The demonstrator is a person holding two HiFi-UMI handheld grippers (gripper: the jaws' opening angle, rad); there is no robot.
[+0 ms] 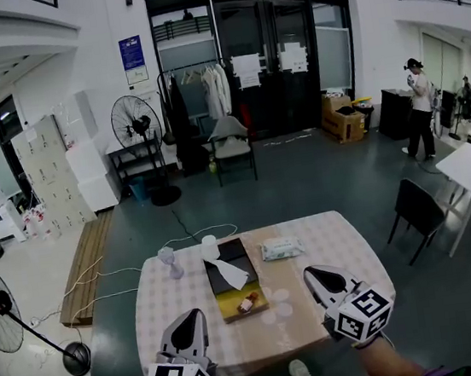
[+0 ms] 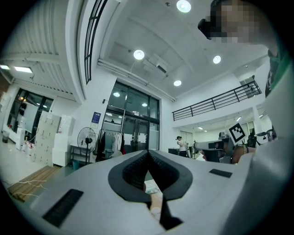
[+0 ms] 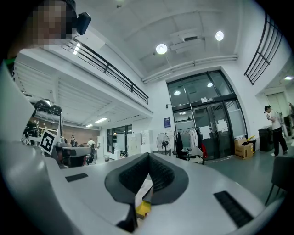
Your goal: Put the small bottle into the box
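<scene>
Apparently the small bottle (image 1: 248, 303) already lies on its side on the yellow near half of the box (image 1: 228, 311). The dark half of the box sits beyond it, under a folded white paper (image 1: 229, 272). We cannot tell whether the yellow part has walls high enough to keep the bottle in.

Our left gripper (image 1: 189, 315) hangs at the near edge of the bench (image 1: 338, 247), left of the box, and our right gripper (image 1: 308, 271) is over the bench to its right. On both, the fingers are pressed together with nothing between them.

We see two main risks. A bottle on its side can roll, so a nudge to the box could send it off the yellow part towards the near edge, which is close by. If we reach in to settle it without first spreading the fingers, we would push it rather than take hold of it. A wide sweep on the left could also tip the wine glass (image 1: 169, 260), which stands tall and narrow near the far left corner.

We judge the best room for moving to be right of the box, where the cloth is mostly bare. The pack of wipes (image 1: 281, 248) lies further back, out of the way. The left side is tighter, between the box and the bench's edge.
</scene>
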